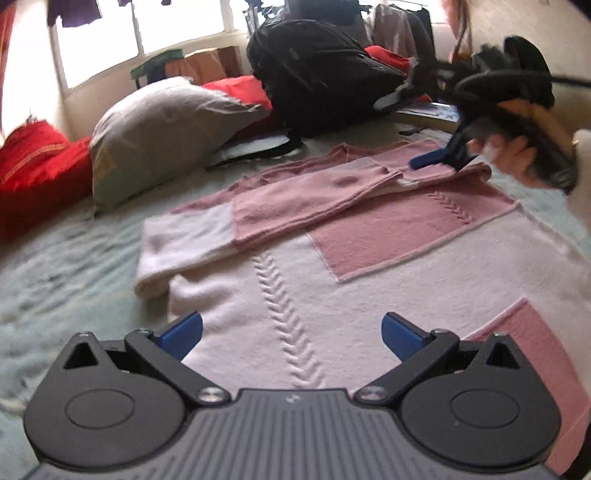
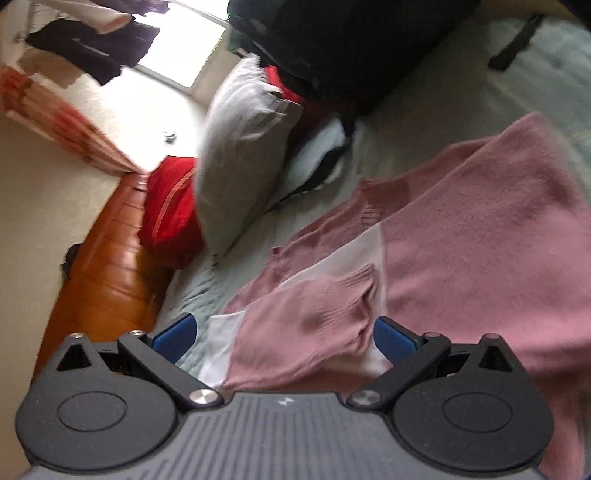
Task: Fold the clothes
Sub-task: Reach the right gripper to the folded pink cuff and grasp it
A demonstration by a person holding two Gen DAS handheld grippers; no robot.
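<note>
On the pale green bedspread (image 1: 55,258), the pink-and-white patchwork knit sweater (image 1: 369,266) lies flat, with 1 sleeve (image 1: 280,206) folded across its chest, running from the left edge up toward the far right. The left gripper (image 1: 291,332) hovers over the near white hem, jaws wide apart and empty. The right gripper (image 2: 284,336), jaws also apart and holding nothing, sits directly over the ribbed pink cuff (image 2: 332,306), so it is the nearer one to that sleeve.

A grey pillow (image 1: 162,129) leans against red cushions (image 1: 33,173) on the pale green bedspread (image 1: 66,258). A black backpack (image 1: 317,74) stands behind them. Dark garments (image 2: 92,48) hang at the window (image 1: 177,22). A brown headboard (image 2: 107,266) borders the bed.
</note>
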